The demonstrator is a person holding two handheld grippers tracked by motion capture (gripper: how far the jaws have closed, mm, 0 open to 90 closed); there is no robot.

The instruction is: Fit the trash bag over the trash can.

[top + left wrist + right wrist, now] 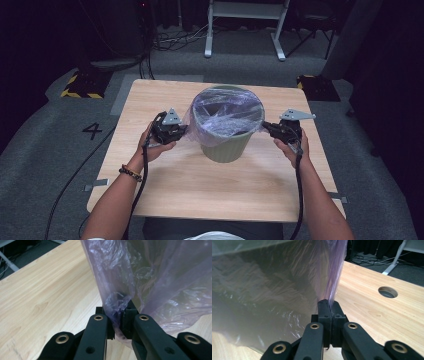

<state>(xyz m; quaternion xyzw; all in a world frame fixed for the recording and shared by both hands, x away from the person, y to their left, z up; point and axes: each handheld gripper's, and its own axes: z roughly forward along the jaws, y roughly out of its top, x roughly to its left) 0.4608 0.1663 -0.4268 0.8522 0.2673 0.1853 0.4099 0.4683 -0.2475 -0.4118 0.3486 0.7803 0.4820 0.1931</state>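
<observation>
Left tool [181,131] and right tool [266,127] each pinch the purple bin liner [227,114] draped over the green wastebasket [225,147] on the tabletop [210,185].

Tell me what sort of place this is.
Probably a lab or studio set up for recording, not a home. A lone wooden table stands on grey carpet, a floor number 4 marks its spot, yellow-black striped blocks sit nearby, and loose cables run under a desk frame behind.
</observation>
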